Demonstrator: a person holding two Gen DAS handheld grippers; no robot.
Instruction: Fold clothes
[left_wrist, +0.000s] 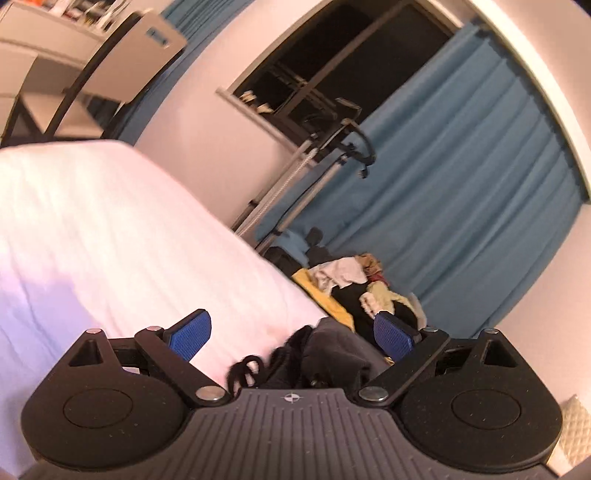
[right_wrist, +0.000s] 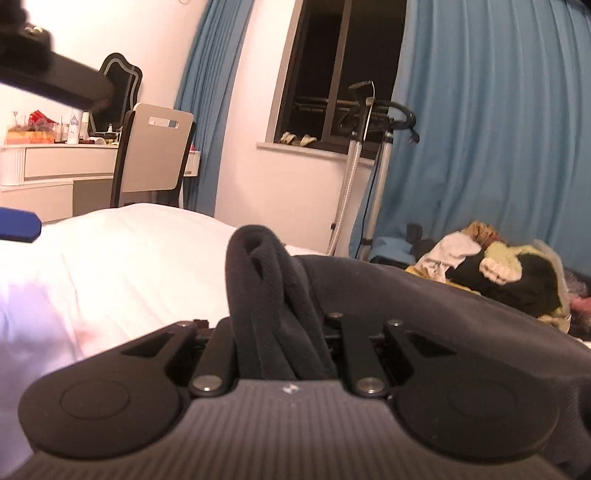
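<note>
Right-wrist view first: right gripper (right_wrist: 280, 321) is pinched tight on a bunched fold of the dark grey garment (right_wrist: 424, 295), fabric standing up in a loop betw. the jaws & the rest draping off to the right over the white bed (right_wrist: 129, 258). Left gripper (left_wrist: 291, 336) has its blue pads (left_wrist: 190, 334) wide apart, gripping nothing; the same dark garment lies just under/ahead of it at the bed's edge, w/ a black drawstring (left_wrist: 245, 365) curled on the sheet.

Risks, as I'd judge it: only one hand holds, and it holds a thick wad, not a clean edge, so the cloth could slip out or drag skewed when pulled, spoiling the fold. Drawstring could snag the left jaws on closing. Garment sits near the bed edge; a tug may slide it off toward the clothes pile (left_wrist: 354, 284).

Right view alone shows the grip itself, plus dressing table (right_wrist: 55, 162) & chair (right_wrist: 155, 155) upright. Left view alone shows the drawstring and the open pads; its frame is strongly tilted.
</note>
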